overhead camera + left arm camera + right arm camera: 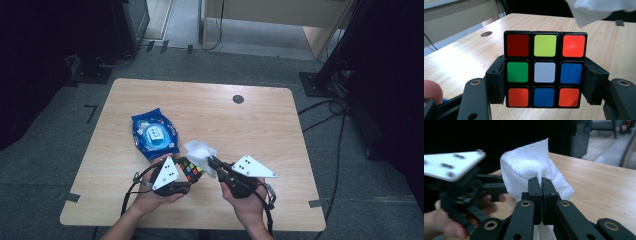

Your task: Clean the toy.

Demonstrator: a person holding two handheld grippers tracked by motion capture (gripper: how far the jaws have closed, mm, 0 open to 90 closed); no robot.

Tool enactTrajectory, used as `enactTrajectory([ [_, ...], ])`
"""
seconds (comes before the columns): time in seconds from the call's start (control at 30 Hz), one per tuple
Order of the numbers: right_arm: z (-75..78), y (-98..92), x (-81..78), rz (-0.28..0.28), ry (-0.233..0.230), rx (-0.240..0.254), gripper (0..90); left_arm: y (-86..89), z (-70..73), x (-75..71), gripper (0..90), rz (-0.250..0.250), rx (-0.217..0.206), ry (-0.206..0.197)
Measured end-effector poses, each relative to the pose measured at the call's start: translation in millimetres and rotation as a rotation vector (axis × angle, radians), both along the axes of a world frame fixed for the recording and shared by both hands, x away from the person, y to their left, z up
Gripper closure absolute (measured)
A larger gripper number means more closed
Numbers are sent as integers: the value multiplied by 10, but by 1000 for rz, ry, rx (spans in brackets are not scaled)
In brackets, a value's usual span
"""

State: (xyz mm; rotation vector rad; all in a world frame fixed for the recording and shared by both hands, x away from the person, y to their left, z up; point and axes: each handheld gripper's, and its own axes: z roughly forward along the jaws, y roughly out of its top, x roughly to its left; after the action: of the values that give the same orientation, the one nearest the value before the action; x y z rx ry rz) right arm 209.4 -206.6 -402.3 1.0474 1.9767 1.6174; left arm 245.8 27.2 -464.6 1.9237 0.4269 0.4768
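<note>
Near the front edge of the wooden table (280, 130), between the person's two hands: puzzle cube (191, 169) clamped in the left gripper (186, 172), white wet wipe (202, 154) pinched in the right gripper (212, 161). Seen from the high view, wipe just to the right of the cube and slightly beyond it, close but apart; right gripper angled leftward, tips aimed at the cube's near side, so clearly the nearer tool for any wiping stroke. From the left gripper view, cube (544, 68) upright and square-on, one face of nine stickers turned toward the camera, wipe (596, 10) hanging above and to the right, off the cube. Left pads (498, 80) pressed flat against the cube's two opposite sides at the middle and bottom rows, jaws standing wide because of the cube's width. From the right gripper view, right gripper (541, 182) with jaws closed tight together, a fold of the wipe (526, 167) trapped between the tips and the rest bunched up loosely beyond them. Blue packet of wipes (155, 134) flat on the table beyond the left hand, well clear. Likely next step, judged from this layout: bring the wipe left and down onto the cube's exposed face; main risk, the loose cloth slipping from so thin a pinch.
</note>
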Motion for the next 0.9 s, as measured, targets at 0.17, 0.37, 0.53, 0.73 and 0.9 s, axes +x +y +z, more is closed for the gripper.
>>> enactTrajectory([
  [0.17,19,167,-84,46,-9,-13,891,-42,15,-41,340,-20,-4,-7],
  [0.37,-92,234,-55,41,6,-37,891,-59,31,-62,341,-31,-15,-7],
  [0.53,-141,228,-28,17,3,-65,891,-61,32,-70,341,-37,-9,-14],
  [0.73,-197,159,23,-34,-3,-80,888,-58,48,-92,342,-41,-19,-31],
  [0.9,-291,57,100,-103,4,-115,888,-25,78,-87,342,-45,-46,-23],
])
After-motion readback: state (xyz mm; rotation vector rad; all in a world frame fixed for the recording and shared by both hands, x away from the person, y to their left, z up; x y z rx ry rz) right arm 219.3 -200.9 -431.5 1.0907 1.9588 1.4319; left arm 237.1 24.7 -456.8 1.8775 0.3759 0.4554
